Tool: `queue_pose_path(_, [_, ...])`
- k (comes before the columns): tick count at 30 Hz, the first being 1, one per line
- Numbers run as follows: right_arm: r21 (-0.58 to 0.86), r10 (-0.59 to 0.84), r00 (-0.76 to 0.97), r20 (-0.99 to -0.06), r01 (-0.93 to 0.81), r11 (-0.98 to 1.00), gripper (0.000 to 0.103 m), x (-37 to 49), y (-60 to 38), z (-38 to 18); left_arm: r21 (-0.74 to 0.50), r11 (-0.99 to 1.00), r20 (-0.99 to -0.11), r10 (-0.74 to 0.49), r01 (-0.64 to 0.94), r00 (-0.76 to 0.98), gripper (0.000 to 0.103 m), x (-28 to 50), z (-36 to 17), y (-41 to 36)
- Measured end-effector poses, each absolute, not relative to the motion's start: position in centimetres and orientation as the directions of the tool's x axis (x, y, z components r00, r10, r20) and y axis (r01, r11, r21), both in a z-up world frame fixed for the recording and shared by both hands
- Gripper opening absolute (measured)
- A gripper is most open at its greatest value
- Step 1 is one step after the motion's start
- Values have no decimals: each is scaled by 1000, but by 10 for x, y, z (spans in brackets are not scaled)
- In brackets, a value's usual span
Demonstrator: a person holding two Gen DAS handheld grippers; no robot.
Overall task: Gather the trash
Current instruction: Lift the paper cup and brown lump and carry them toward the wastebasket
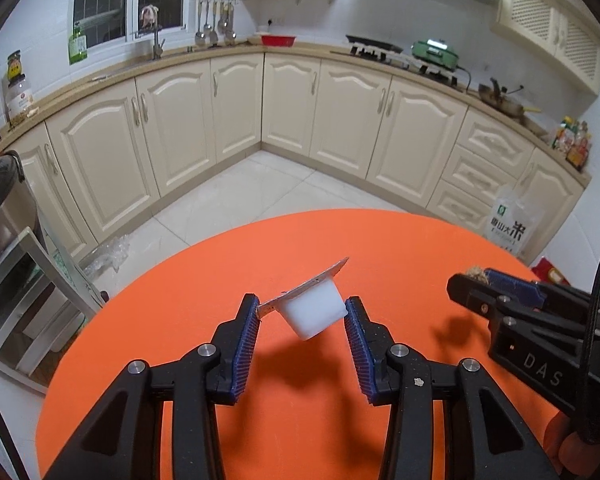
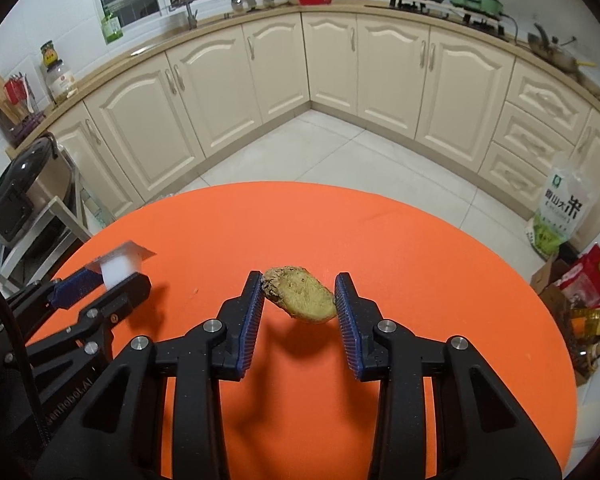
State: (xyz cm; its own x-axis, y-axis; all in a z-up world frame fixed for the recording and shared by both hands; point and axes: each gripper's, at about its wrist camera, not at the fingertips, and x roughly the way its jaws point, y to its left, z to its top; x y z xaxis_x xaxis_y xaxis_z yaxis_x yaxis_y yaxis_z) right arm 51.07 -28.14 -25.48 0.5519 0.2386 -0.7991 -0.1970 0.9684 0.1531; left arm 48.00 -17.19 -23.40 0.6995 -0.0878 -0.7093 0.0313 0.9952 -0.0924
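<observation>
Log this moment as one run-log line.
left gripper: shut on white cup | right gripper: shut on ginger slice | both lifted above orange table

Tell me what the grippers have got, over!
Left gripper shut on small white plastic cup with peeled foil lid, lifted. Right gripper shut on brownish-yellow ginger slice, lifted. Round orange table: nothing in the way.

This is a home kitchen. Cream cupboards (image 2: pixel 216 92) run along the walls under a long counter (image 1: pixel 204 54). Spoons (image 1: pixel 214 26) hang at 12 o'clock, a stove (image 1: pixel 384 54) sits at 1 o'clock, a window (image 1: pixel 128 0) at 11 o'clock.
</observation>
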Motion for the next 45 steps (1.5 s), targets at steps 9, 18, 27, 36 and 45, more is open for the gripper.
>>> queue_pose_path(9, [170,235,618,-750,-164,972,34,438,-310,-214,-107,992,-637,-121,68,761,39,363,-215,-187])
queue_pose_path(18, [190,205,710,-674,-101,976,34,330,-354,-165,-106,984,-564,-177,141,807,39,211,-193,-218])
queue_pose_path(27, [201,105,789,-606,24,979,34,217,-424,-125,-98,950,-490,-306,298,816,39,80,-183,-276])
queue_pose_path(36, [216,-42,829,-558,194,957,34,134,-515,-108,-88,885,-441,-446,457,779,39,6,-190,-320])
queue_pose_path(45, [244,-133,786,-604,341,908,34,107,-600,-135,-84,821,-504,-523,564,687,39,-8,-212,-340])
